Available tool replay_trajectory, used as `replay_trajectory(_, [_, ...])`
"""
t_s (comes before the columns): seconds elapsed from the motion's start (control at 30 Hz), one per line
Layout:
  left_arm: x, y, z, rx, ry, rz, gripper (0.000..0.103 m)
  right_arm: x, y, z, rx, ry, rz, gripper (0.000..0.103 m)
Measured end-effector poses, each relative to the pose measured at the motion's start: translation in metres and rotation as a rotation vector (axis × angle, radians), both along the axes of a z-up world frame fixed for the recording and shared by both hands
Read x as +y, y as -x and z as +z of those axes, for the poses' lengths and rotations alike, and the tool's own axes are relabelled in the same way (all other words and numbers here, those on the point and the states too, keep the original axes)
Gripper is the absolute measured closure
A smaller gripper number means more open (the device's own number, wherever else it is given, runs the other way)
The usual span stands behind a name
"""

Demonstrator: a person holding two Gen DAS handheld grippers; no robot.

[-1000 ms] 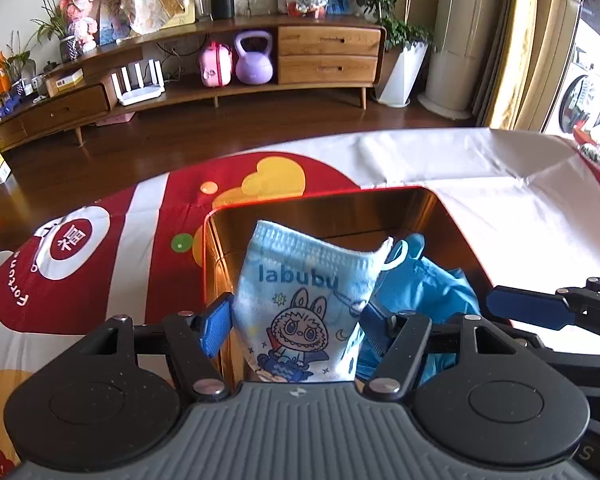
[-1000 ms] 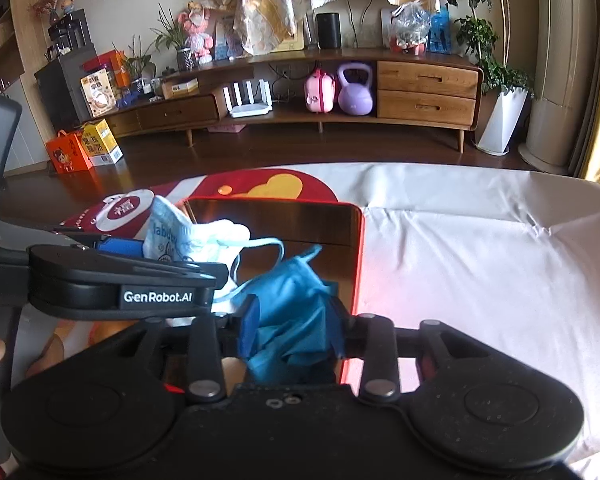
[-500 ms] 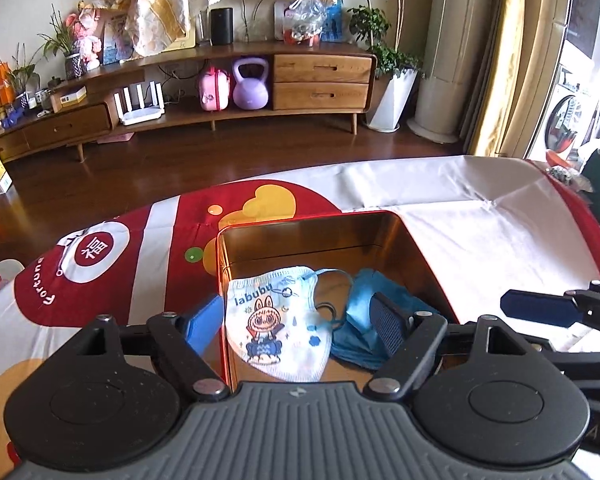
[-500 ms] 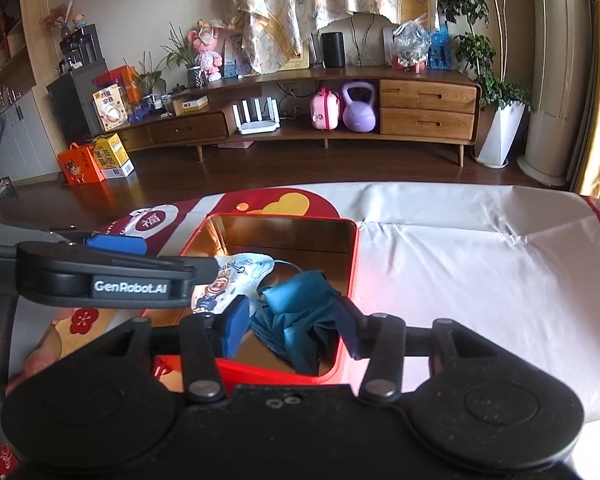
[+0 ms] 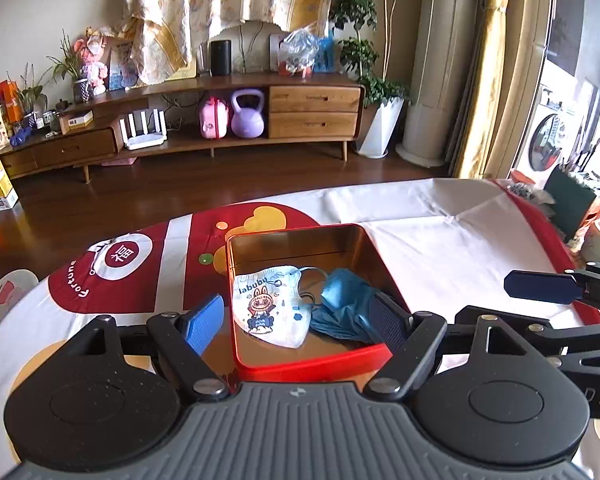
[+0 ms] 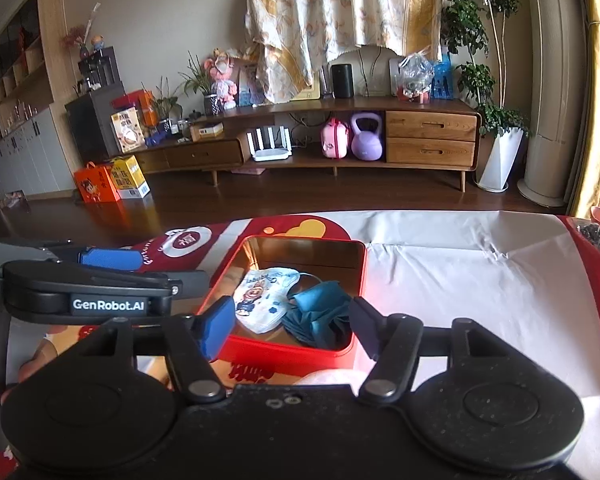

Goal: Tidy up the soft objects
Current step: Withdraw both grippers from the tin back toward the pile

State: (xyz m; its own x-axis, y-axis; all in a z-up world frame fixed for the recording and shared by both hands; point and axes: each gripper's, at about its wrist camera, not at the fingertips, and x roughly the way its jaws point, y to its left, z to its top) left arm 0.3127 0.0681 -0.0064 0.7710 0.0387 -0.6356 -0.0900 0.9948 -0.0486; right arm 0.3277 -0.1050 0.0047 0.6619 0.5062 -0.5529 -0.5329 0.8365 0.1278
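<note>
A white cartoon-print face mask and a crumpled blue mask lie side by side inside a red tin box with a gold inside. In the right wrist view the white mask and blue mask lie in the same box. My left gripper is open and empty, raised above the box's near edge. My right gripper is open and empty, also held above the box's near side.
The box sits on a table covered by a red and white cloth. My right gripper's blue fingertip shows at the right of the left wrist view. Behind lie a wooden floor and a long low cabinet.
Both grippers opened and let go of their masks, which dropped into the box. Both grippers then rose and pulled back from the box.
</note>
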Motion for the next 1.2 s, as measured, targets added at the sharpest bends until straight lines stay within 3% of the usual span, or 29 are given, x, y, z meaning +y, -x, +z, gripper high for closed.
replay_trajectory(0.43, [-0.01,0.074,0.013,-0.032,0.022,-0.019,0.023,-0.021,0.054,0.004,-0.018,-0.03,-0.004,0.022])
replay_trajectory(0.87, [-0.017,0.132,-0.006,-0.026,0.032,-0.014,0.019,-0.033,0.103,-0.014,-0.023,-0.032,-0.009,0.001])
replay_trajectory(1.2, [-0.017,0.158,-0.032,-0.012,0.038,0.023,0.018,-0.037,0.135,-0.049,-0.031,0.024,-0.01,0.0])
